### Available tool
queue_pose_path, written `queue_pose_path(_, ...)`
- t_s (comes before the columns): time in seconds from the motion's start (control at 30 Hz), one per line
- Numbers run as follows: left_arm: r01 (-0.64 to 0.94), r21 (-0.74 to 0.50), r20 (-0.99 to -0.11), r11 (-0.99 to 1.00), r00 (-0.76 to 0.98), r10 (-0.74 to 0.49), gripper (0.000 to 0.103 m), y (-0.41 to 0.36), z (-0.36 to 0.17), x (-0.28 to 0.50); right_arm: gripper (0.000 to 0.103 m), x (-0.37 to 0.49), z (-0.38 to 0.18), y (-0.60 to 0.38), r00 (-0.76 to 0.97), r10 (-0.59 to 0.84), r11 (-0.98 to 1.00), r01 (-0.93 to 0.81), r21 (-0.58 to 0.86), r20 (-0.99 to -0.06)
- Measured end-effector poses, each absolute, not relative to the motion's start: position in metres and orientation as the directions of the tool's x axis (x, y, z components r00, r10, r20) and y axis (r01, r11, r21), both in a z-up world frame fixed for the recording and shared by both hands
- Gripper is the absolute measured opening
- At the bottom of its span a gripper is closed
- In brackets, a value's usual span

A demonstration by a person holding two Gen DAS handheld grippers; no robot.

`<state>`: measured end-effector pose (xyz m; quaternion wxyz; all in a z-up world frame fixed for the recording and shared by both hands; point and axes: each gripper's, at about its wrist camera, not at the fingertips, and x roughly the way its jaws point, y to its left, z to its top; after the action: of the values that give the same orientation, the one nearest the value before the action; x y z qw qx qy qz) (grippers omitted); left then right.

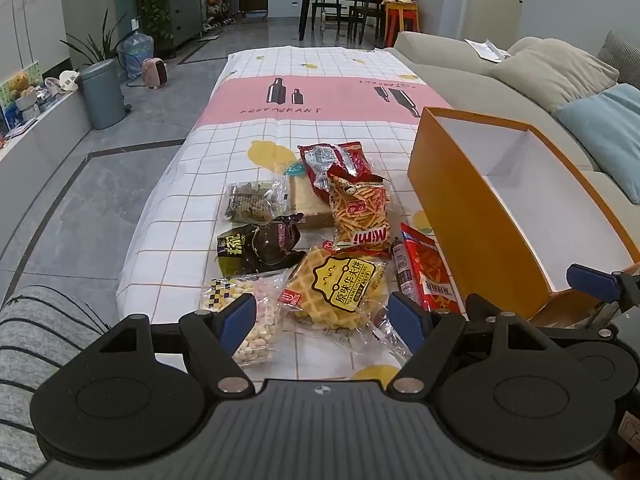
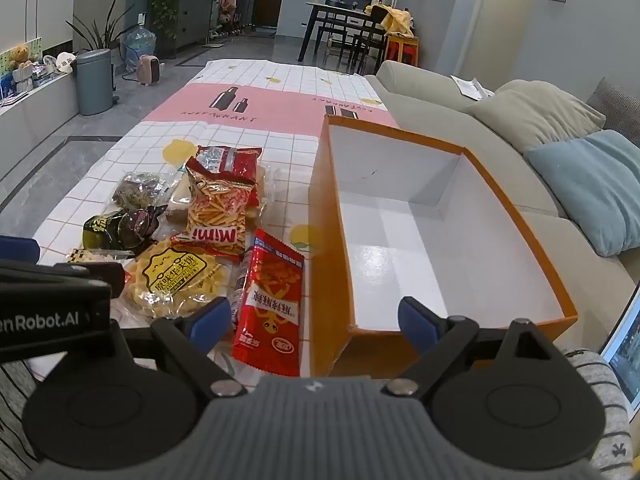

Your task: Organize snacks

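Both wide open, empty: left gripper (image 1: 323, 316) over waffle pack (image 1: 340, 286), right gripper (image 2: 314, 322) over red snack sachet (image 2: 272, 304), orange box (image 2: 532, 240) just right; likely light, crinkly, slippery film, so pinch edge seam, not brittle contents.

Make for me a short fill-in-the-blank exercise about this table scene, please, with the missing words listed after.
1. The orange box holds ____ snacks so far.
2. The waffle pack lies on the ____ side of the box, seen from the left wrist view.
3. Both the left gripper and the right gripper are ____.
4. The word printed on the fries bag is ____.

Missing words: no; left; open; Mimi
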<state>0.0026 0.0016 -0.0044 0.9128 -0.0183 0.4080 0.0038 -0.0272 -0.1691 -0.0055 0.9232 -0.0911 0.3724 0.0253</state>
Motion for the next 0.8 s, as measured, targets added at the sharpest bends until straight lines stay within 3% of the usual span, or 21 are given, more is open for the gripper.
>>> queue_pose_path(0.8,-0.013,-0.047,-0.736,0.999,0.676,-0.026,0.088,-0.0001,-0.0017,0.002,0.089,-0.0275,-0.005,-0.1726,0.725,-0.001,0.986,-0.113,-0.12,-0.689)
